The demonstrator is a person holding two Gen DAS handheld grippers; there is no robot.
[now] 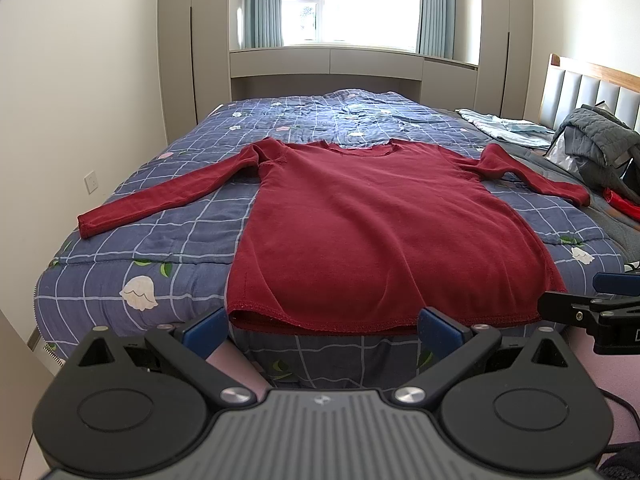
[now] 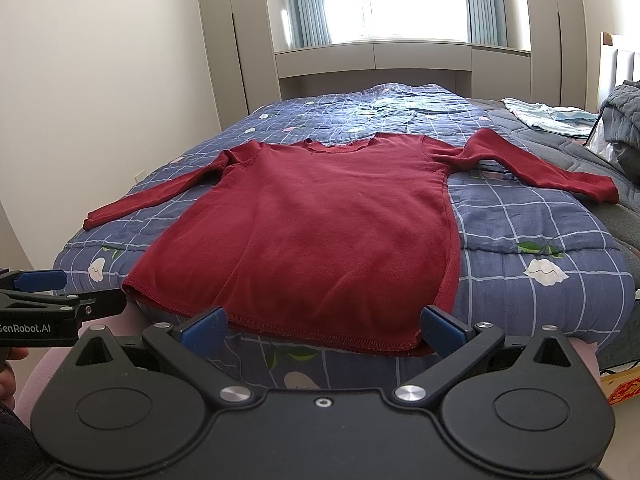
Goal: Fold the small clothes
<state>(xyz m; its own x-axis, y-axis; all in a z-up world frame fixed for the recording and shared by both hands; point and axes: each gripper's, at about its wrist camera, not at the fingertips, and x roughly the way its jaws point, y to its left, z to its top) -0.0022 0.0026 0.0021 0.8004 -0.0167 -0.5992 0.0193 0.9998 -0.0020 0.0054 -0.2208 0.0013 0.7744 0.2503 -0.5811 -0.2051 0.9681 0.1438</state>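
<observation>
A dark red long-sleeved top (image 1: 372,224) (image 2: 320,220) lies flat on the bed, hem toward me, neck toward the window, both sleeves spread out to the sides. My left gripper (image 1: 322,330) hangs open just short of the hem, its blue pads wide apart with nothing between them. My right gripper (image 2: 322,330) is open too, in front of the hem's right part, holding nothing. Each gripper shows at the edge of the other's view: the right one (image 1: 592,296), the left one (image 2: 48,292).
The bed carries a blue checked quilt (image 1: 168,216) with flower prints. A grey jacket (image 1: 596,144), light blue cloth (image 1: 504,124) and a red item (image 1: 624,204) lie near the headboard at the right. A wall runs along the left, cabinets under the window behind.
</observation>
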